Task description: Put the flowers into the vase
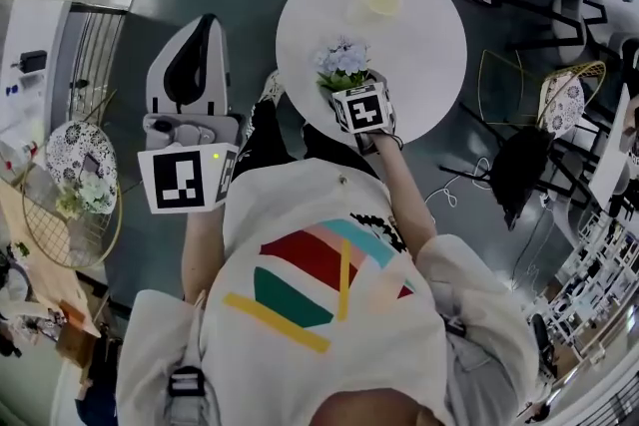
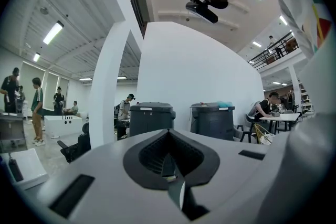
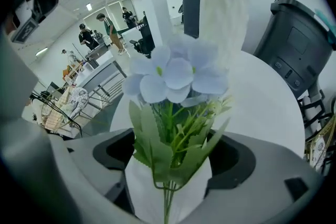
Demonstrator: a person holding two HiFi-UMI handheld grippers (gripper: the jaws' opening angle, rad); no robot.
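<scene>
Flowers [image 3: 176, 73] clamped in right gripper [image 3: 168, 189] over round table [image 1: 429, 65], left gripper [image 2: 170, 165] clenched empty, facing bins [image 2: 152, 118]

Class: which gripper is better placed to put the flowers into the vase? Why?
Right. The right gripper grips the flowers above the table, facing the vase; the left gripper hangs empty off-table.

The right gripper [image 3: 168, 191] holds the flowers [image 3: 176, 73] by their stems over a white table [image 3: 262, 107].

So the flowers [image 3: 176, 78] are a pale-blue bunch with green leaves, upright, stems pinched in the right tongs [image 3: 167, 194]. The vase [image 3: 224, 5] is tall, white, standing on the round surface [image 3: 268, 107] beyond them.
</scene>
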